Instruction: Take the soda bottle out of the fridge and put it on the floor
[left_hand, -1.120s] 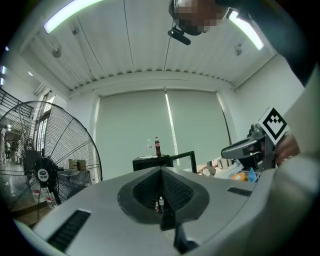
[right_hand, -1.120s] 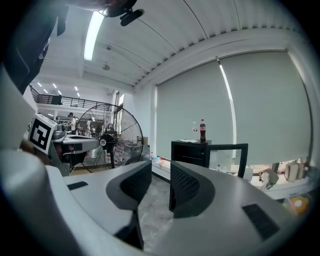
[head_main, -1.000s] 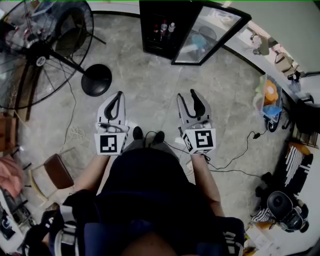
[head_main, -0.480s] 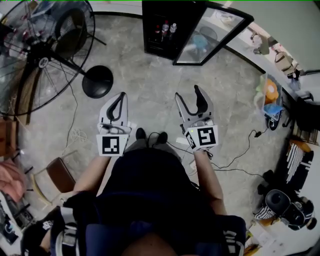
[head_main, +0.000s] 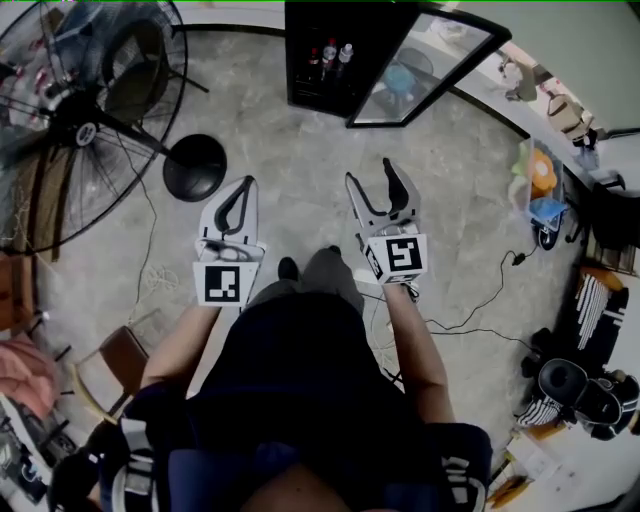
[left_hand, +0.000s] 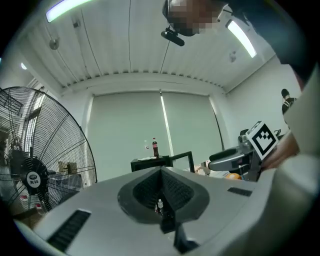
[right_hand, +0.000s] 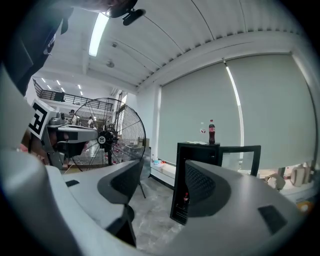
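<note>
A black fridge stands on the floor ahead with its glass door swung open to the right. Small bottles show on its shelf; one dark bottle with a red label is visible inside. Another cola bottle stands on top of the fridge. My left gripper is held out over the floor, shut and empty. My right gripper is beside it, open with nothing between its fingers. Both are well short of the fridge.
A large pedestal fan with a round black base stands to the left. Cables run over the grey floor at the right, near bags and clutter along the wall. A brown chair is at my lower left.
The right gripper's jaws have spread wider. Both grippers have moved a little forward and one leg has stepped ahead. The left gripper stays shut.
</note>
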